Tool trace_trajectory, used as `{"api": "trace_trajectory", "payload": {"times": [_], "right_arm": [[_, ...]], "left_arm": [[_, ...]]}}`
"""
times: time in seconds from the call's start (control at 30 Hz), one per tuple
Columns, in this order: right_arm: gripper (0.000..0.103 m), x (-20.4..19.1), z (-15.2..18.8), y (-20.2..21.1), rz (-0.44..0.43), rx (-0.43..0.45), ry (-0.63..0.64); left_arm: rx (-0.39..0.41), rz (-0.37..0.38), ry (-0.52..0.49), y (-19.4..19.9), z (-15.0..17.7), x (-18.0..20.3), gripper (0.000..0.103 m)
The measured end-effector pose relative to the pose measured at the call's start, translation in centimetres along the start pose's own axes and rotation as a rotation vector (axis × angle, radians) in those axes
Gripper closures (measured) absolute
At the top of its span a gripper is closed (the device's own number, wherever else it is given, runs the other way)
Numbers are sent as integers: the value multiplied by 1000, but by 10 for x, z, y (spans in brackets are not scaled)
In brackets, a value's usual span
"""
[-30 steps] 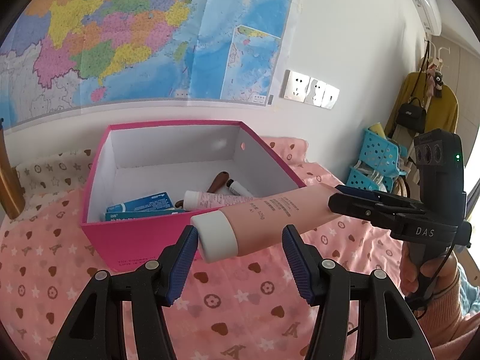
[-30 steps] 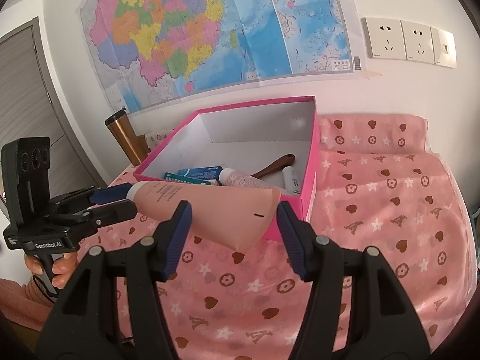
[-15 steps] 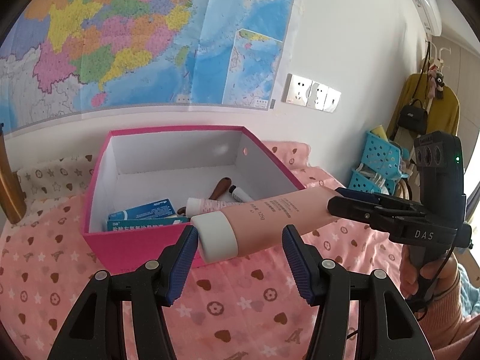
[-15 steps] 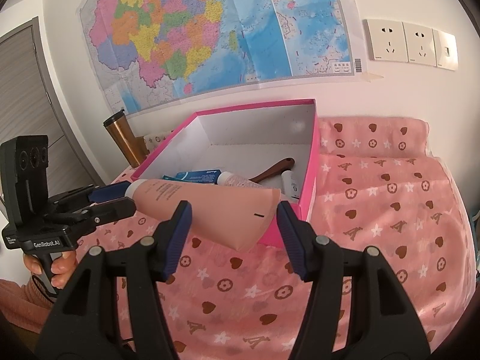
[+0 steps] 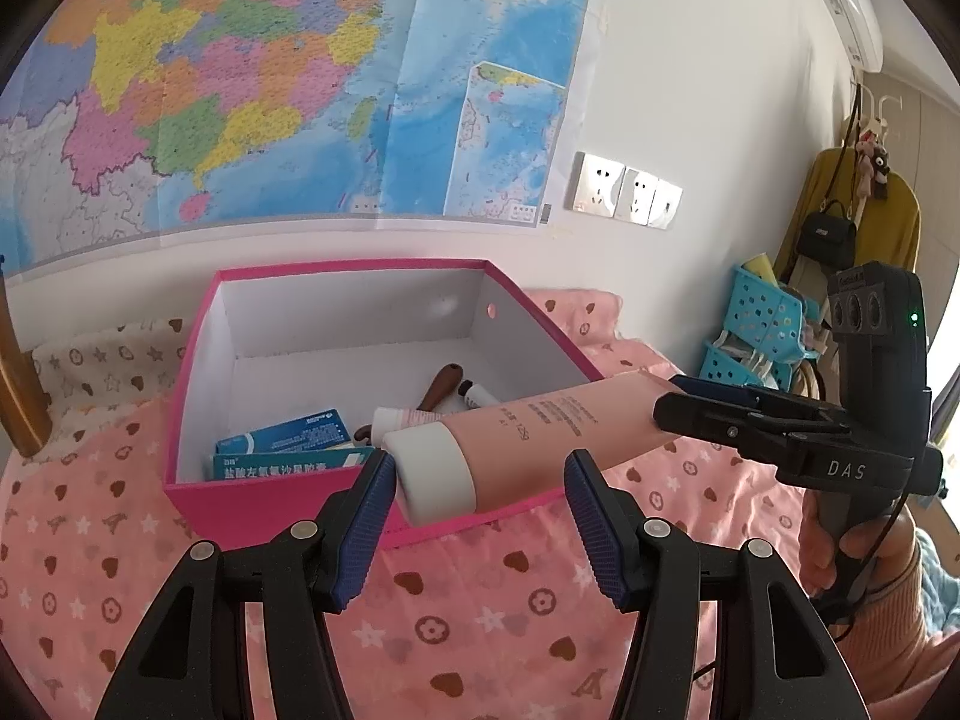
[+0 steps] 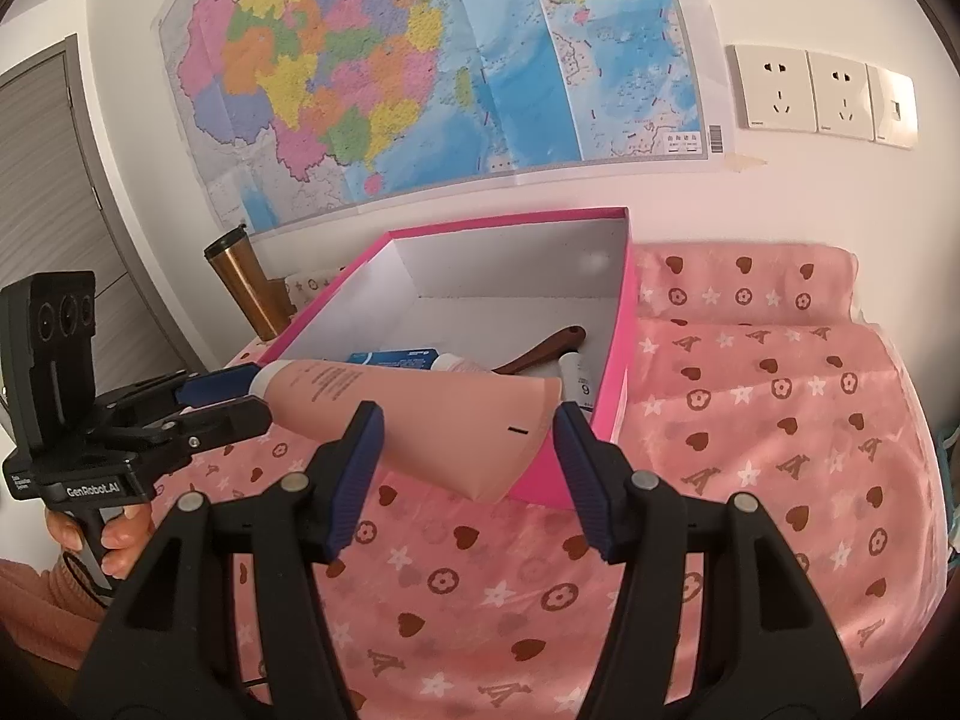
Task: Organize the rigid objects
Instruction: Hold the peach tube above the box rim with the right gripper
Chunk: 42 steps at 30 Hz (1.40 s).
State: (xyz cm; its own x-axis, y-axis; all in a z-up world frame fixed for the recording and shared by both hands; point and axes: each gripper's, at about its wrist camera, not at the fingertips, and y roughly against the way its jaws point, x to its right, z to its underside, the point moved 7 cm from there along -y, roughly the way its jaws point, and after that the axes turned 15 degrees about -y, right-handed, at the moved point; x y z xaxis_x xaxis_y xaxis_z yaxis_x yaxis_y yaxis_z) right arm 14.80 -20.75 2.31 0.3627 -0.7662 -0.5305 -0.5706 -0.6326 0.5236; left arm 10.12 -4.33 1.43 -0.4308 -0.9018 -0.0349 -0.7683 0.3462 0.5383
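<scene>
Copper tumbler (image 6: 249, 285) at far left, by wall map (image 6: 432, 72). Left gripper (image 5: 477, 495) clamped on white cap of pink tube (image 5: 528, 438) — right gripper (image 6: 465, 441) clamped on its flat crimped end. Tube hangs level over near rim of pink box (image 5: 252, 507), above blue cartons (image 5: 288, 444) and brown-handled brush (image 6: 543, 351) — pink printed cloth (image 6: 750, 480) beneath.

A pink tube (image 6: 420, 414) hangs over the near edge of the pink box (image 6: 621, 360), its flat end between the right gripper (image 6: 468, 456) pads, its cap end in the left gripper (image 6: 240, 399). A copper tumbler (image 6: 249, 285) stands left of the box.
</scene>
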Motion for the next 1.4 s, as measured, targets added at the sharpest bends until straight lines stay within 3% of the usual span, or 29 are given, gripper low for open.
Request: {"api": "trace_trajectory", "payload": {"times": [1.4], "right_arm": [[42,3,-18,-13,-8,7,4]], "left_arm": [[10,-26,1,-13,-15,-14,44]]}}
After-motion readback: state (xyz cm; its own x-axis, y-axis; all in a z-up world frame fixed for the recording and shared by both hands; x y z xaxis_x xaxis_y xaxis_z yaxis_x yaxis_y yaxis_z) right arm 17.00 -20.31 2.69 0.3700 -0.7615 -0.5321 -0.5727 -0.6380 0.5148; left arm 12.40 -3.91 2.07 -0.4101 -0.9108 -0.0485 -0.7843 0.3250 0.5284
